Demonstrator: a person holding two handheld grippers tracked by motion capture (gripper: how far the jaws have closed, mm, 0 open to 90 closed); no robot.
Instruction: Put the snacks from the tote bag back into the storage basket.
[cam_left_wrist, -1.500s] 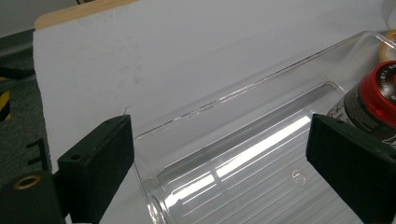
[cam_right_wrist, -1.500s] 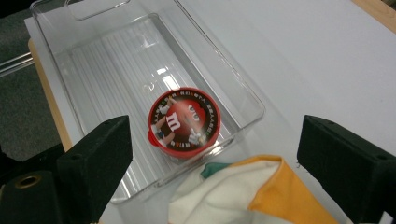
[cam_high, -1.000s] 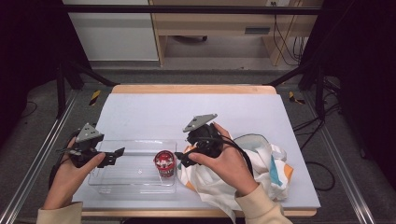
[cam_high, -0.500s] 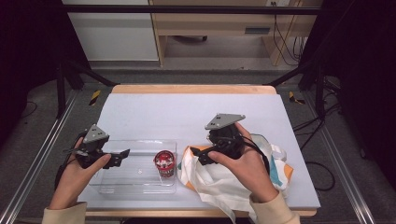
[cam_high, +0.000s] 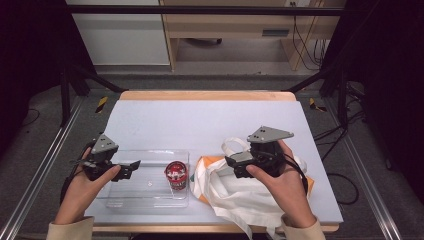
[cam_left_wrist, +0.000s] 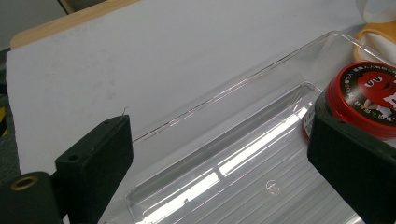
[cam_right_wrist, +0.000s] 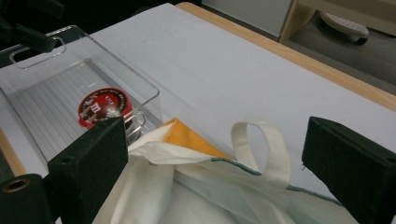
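A small jar with a red printed lid (cam_high: 176, 174) stands upright at the right end of a clear plastic tray (cam_high: 145, 200). My left gripper (cam_high: 131, 169) hovers over the tray's left part, open, pointing at the jar. In the left gripper view the jar (cam_left_wrist: 369, 95) sits just past the right jaw, and nothing lies between the jaws (cam_left_wrist: 219, 154). My right gripper (cam_high: 231, 165) is open above a white cloth bag (cam_high: 240, 195) with an orange lining. In the right gripper view the bag's handle loop (cam_right_wrist: 261, 149) lies between the open jaws (cam_right_wrist: 215, 154).
The tray (cam_right_wrist: 116, 60) and bag lie near the front edge of a pale mat (cam_high: 210, 120) on a wooden table. The mat's far half is bare. Metal rails run along both sides of the table, and cables trail on the floor at right.
My right gripper has drawn back to the right, from beside the jar to above the bag. The left gripper has shifted slightly toward the front edge. The jar has stayed in place.
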